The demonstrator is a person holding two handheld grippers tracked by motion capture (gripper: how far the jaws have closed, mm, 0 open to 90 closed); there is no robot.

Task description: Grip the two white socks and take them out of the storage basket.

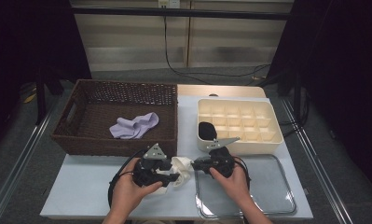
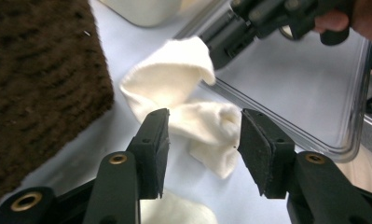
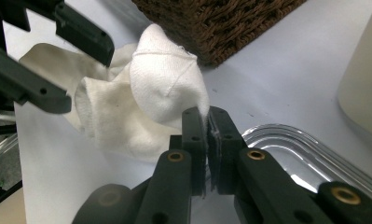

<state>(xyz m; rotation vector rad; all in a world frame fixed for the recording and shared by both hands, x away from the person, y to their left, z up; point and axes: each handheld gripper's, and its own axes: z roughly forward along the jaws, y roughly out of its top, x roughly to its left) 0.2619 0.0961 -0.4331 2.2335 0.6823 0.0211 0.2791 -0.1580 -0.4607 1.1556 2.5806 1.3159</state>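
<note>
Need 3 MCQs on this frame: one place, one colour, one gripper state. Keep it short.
1. Where does the lilac sock lie?
A. in the wicker basket
B. on the clear tray
C. in the cream divided box

2. What colour is the sock between the two grippers?
A. black
B. white
C. lilac

3. How does the right gripper stand?
A. wide open
B. shut on the sock's edge
C. shut on nothing

Key:
1 A, it rests on the basket floor in the high view.
2 B, white in both gripper views.
3 B, its fingers pinch the fabric.
</note>
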